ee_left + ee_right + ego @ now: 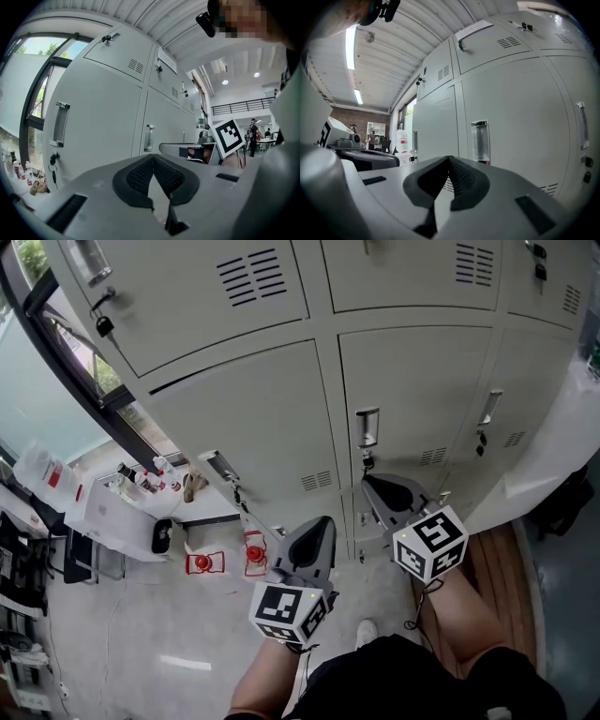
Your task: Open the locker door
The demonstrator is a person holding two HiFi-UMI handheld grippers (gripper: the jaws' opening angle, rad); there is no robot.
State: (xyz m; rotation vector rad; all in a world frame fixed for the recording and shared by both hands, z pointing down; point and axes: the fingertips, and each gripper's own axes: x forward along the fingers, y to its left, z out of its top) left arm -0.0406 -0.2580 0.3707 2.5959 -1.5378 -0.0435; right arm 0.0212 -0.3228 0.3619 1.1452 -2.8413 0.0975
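Left gripper point(322, 524) and right gripper point(372, 484), jaws pressed together and empty, face the handle point(367, 427), likely lining up to pull the door.

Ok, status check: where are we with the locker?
Left gripper shut, empty. Right gripper shut, empty, short of the handle. Locker door closed. Nothing between jaws and handle.

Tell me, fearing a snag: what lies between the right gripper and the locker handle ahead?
Nothing: right gripper to handle is bare, per the right gripper view.
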